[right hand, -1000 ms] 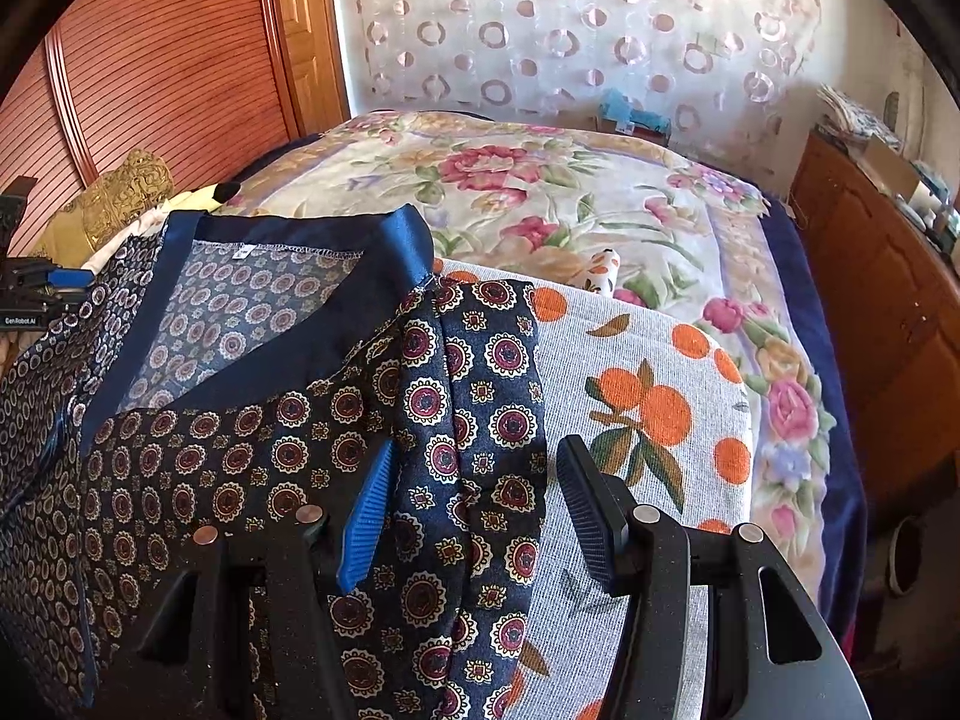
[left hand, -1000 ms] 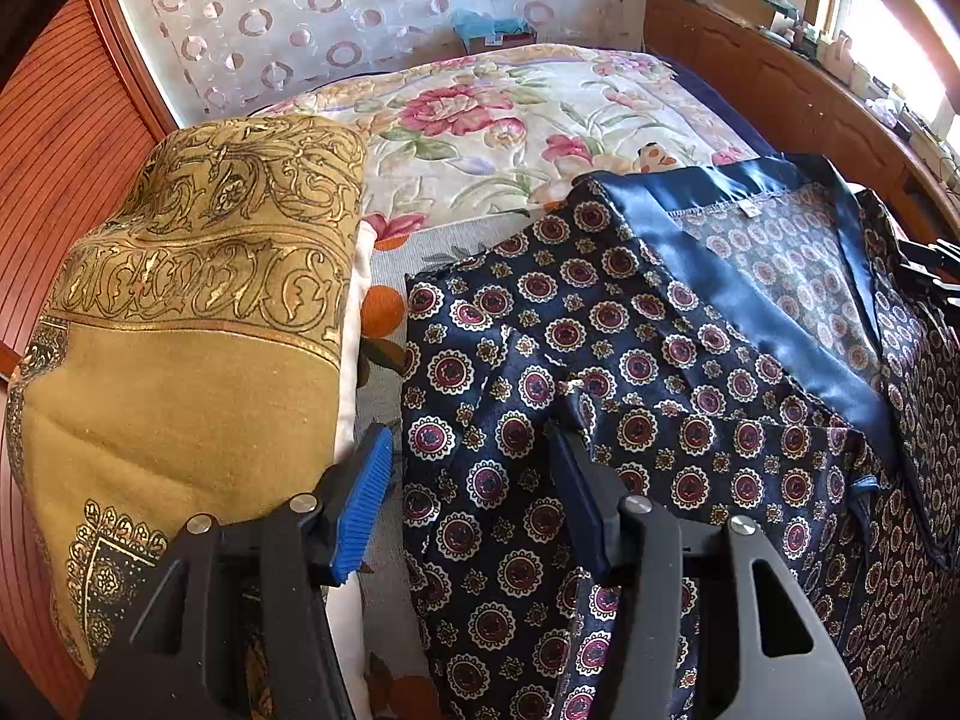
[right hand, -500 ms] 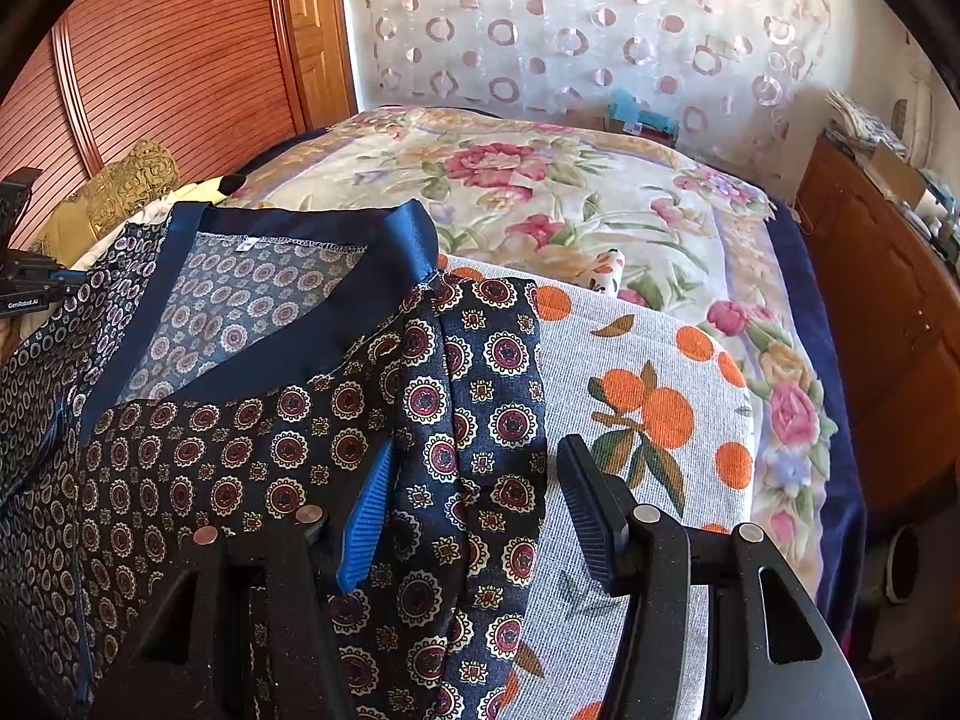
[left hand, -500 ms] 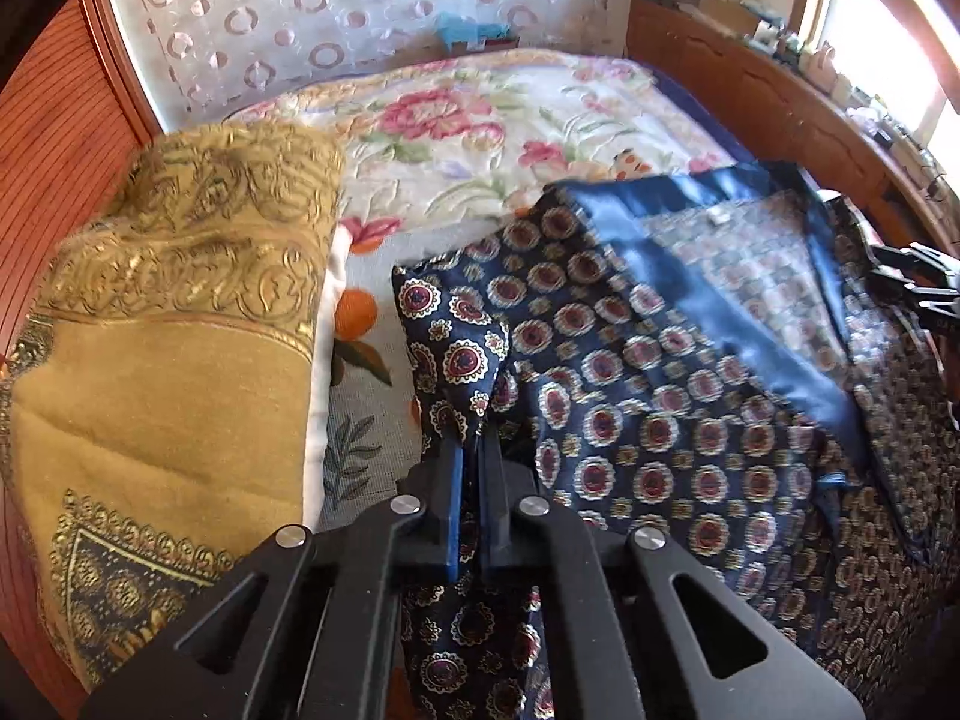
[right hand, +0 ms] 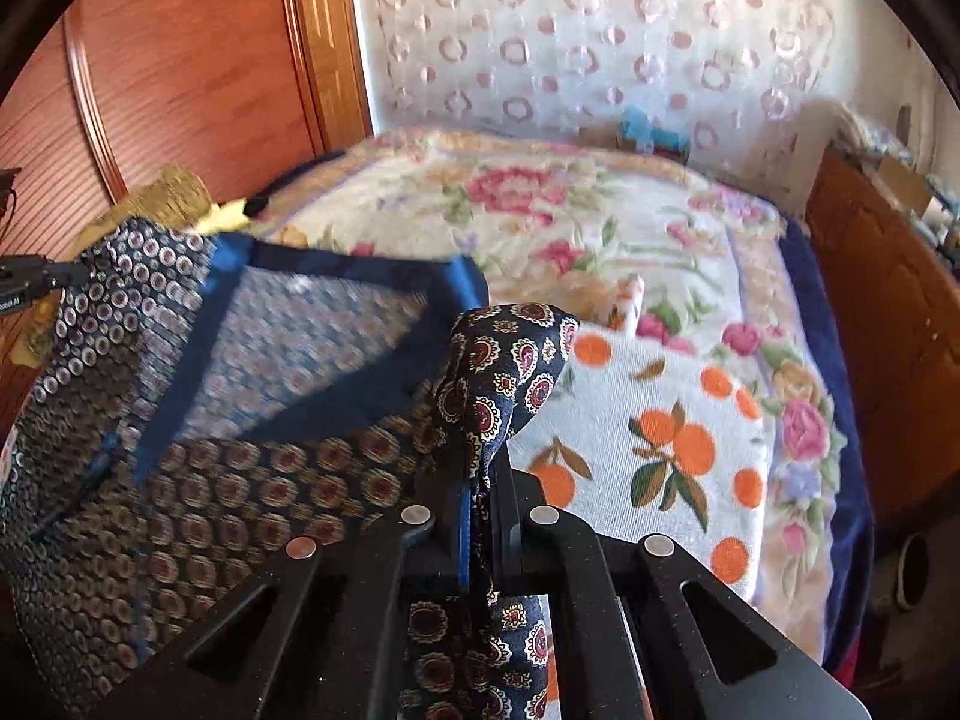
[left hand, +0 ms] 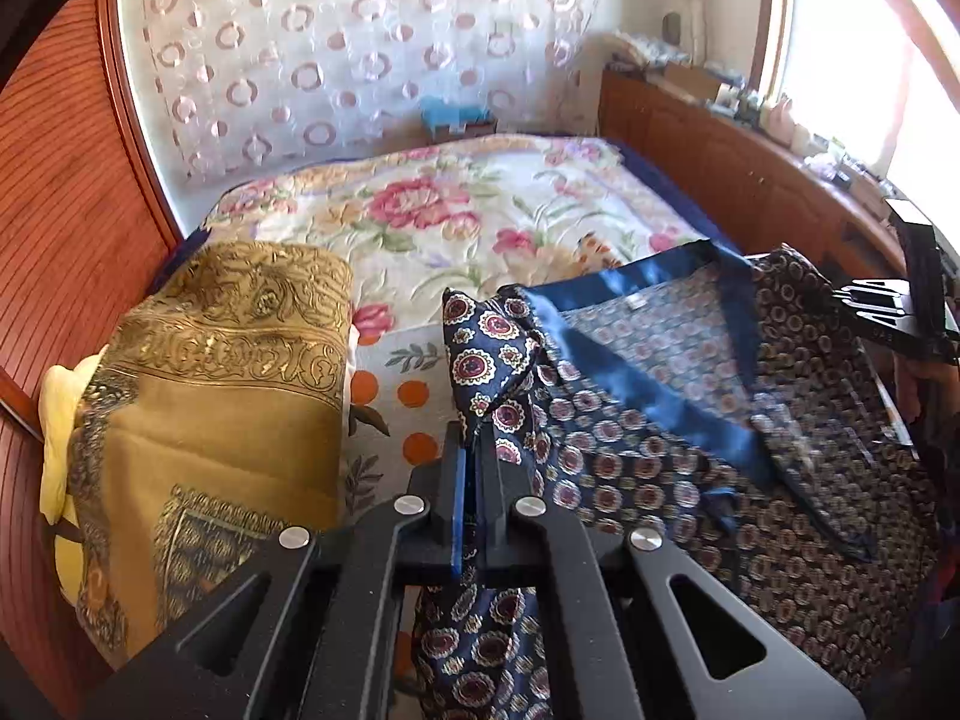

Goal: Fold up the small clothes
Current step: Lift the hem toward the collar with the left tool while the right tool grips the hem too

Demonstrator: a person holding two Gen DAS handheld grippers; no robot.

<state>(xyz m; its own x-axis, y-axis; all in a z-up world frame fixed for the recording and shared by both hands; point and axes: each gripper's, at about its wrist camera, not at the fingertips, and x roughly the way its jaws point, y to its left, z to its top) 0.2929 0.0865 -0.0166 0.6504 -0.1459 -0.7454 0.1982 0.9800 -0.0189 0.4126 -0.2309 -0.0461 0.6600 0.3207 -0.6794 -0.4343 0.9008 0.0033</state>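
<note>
A navy satin garment (left hand: 660, 450) with red-and-cream medallions and a plain blue collar band lies spread on the bed. In the left wrist view my left gripper (left hand: 474, 438) is shut on a pinched-up peak of its left shoulder. In the right wrist view my right gripper (right hand: 486, 474) has its jaws closing, the pads pressing a raised fold at the right edge of the same garment (right hand: 300, 360). Both pinched parts stand up off the bed. The other gripper shows at the far edge of each view.
A gold patterned cushion (left hand: 228, 372) lies left of the garment. Under it is an orange-print towel (right hand: 660, 432) on a floral bedspread (left hand: 432, 210). A wooden dresser (left hand: 720, 162) runs along the right, a wooden wardrobe (right hand: 180, 60) stands on the left.
Both grippers went from open to shut on the garment, the left first, then the right. Both have risen, lifting pinched fabric off the bed.
</note>
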